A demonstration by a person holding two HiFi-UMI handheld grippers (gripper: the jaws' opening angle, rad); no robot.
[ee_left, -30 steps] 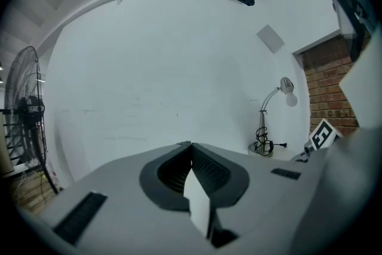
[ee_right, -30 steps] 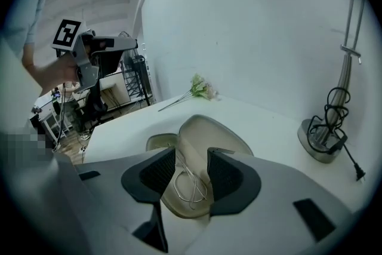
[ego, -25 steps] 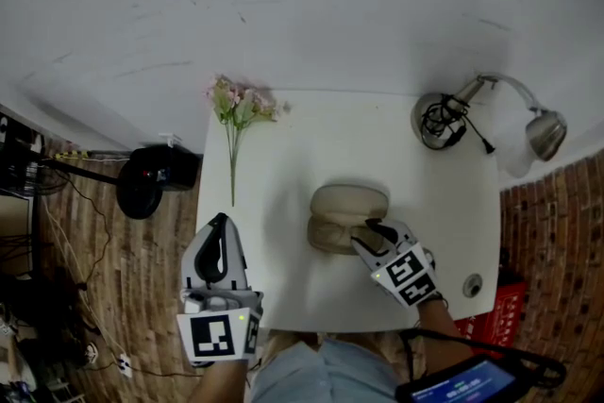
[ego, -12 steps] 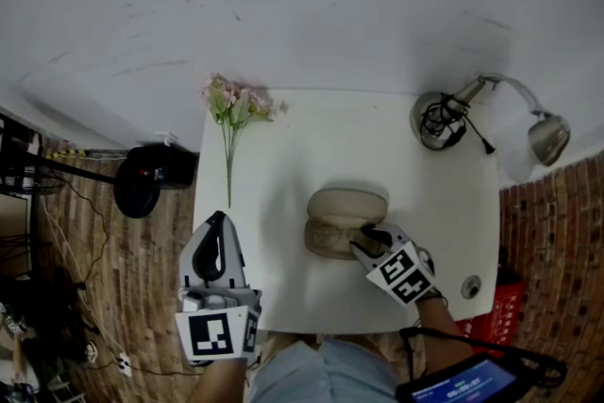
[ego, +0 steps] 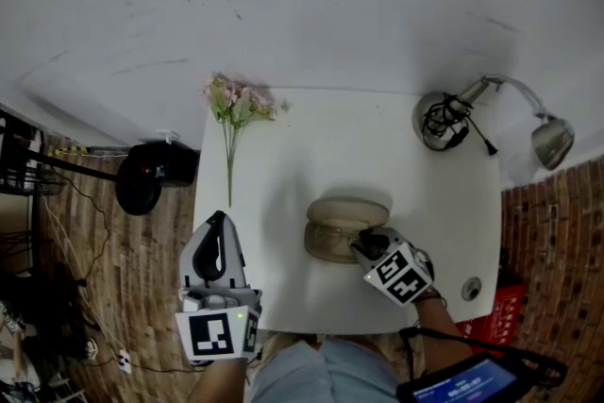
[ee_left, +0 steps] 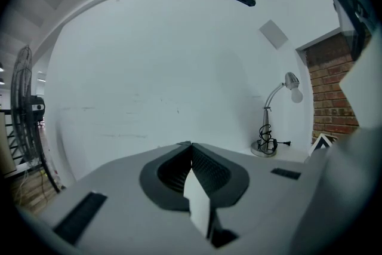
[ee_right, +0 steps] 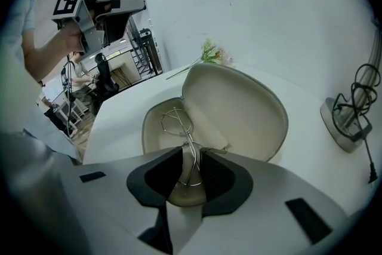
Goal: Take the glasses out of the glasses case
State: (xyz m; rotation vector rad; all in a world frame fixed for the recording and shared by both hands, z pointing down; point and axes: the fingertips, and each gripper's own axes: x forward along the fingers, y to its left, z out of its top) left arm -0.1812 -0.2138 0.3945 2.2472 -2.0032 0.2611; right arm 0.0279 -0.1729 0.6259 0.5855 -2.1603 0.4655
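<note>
An open beige glasses case (ego: 344, 220) lies on the white table (ego: 274, 175). In the right gripper view its lid (ee_right: 239, 106) stands up behind the tray. Thin wire-framed glasses (ee_right: 176, 121) lie folded in that tray. My right gripper (ego: 364, 243) dips steeply into the case from the near side. Its jaws (ee_right: 192, 152) are closing, with the near rim of the glasses between them, and a narrow gap still shows on each side of the wire. My left gripper (ego: 218, 222) hovers off the table's near left corner, shut (ee_left: 191, 145) on nothing.
A sprig of pink flowers (ego: 234, 104) lies at the table's far left. A desk lamp (ego: 444, 120) with a coiled cord stands at the far right. A small round disc (ego: 472, 286) sits near the right front edge. A black fan (ego: 151, 179) stands on the floor to the left.
My right gripper has sunk and tilted further into the case, and its jaws have narrowed around the glasses. The left gripper has stayed where it was.
</note>
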